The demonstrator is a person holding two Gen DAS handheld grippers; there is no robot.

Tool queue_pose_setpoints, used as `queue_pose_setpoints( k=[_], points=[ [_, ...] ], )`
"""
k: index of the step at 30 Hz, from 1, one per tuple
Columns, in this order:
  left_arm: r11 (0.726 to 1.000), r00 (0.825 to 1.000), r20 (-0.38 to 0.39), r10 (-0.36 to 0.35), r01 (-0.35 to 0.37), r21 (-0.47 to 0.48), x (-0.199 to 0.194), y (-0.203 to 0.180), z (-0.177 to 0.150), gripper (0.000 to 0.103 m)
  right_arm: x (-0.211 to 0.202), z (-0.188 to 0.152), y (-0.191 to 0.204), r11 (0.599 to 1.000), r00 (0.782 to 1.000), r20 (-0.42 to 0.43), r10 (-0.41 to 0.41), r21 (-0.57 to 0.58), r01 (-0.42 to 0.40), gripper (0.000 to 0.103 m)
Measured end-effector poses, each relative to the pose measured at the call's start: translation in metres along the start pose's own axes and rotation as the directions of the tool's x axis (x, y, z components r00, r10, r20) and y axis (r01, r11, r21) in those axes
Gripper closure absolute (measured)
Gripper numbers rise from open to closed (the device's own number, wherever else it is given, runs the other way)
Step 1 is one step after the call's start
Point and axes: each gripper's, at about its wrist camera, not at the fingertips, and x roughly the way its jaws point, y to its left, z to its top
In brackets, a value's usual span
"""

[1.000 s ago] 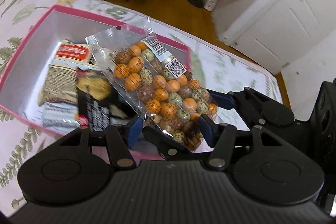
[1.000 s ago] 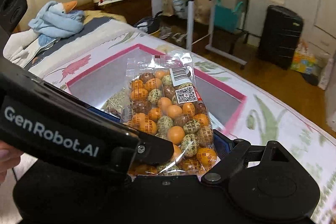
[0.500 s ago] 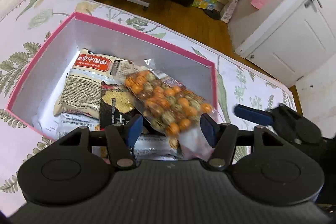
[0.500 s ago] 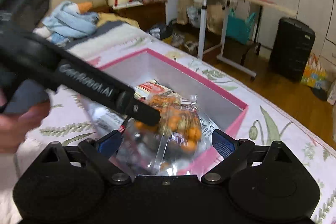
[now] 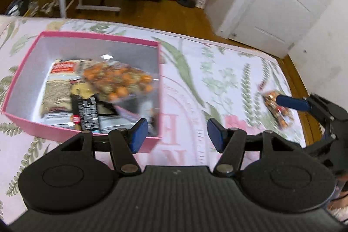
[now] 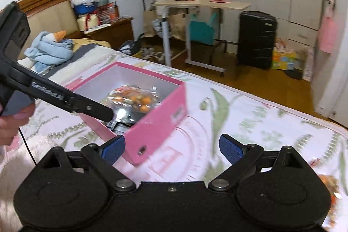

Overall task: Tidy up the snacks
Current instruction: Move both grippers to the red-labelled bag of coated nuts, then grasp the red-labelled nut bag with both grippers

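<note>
Candy bag [image 5: 117, 82] dropped into pink box [image 5: 65, 134], both jaws apparently released, right just widened

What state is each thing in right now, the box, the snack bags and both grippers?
pink box: open-topped, on the bed, holding several snack packs.
bag of orange snacks: lying inside the box, on the other packs.
second snack bag: on the bedspread, outside the box.
left gripper: open, empty.
right gripper: open, empty.

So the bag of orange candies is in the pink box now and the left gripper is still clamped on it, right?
Not quite. The bag of orange candies is in the pink box, but the left gripper has let go: the left wrist view shows its jaws open with nothing between them.
</note>
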Motion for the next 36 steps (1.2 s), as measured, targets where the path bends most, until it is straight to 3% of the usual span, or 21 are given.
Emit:
queue_pose_setpoints(
  k=[8,18,24,33,36],
  points=[
    [0.989,0.995,-0.054,-0.089,0.095,0.114,0.024,-0.067,-0.001,0.043,-0.042,-0.032,-0.048,0.992,0.994,-0.043,-0.104,0.062,0.107,0.007],
    [0.962,0.978,-0.102,-0.182,0.199,0.188,0.082,-0.149,0.004,0.043,-0.053,-0.073,-0.129,0.955,0.962,-0.076,-0.261,0.123,0.268,0.007],
    [0.958,0.978,-0.117,-0.174,0.196,0.210,0.139,-0.187,0.008,0.043,-0.035,-0.105,-0.197,0.957,0.960,-0.111,-0.257,0.111,0.269,0.007],
    [0.947,0.951,-0.160,-0.265,0.288,0.143,0.234,-0.240,0.002,0.043,0.010,-0.129,-0.257,0.959,0.945,-0.234,-0.230,0.111,0.261,0.007],
    [0.958,0.948,-0.190,-0.256,0.275,0.078,0.267,-0.250,0.001,0.043,0.027,-0.134,-0.267,0.953,0.926,-0.281,-0.253,0.091,0.288,0.006]
  ],
)
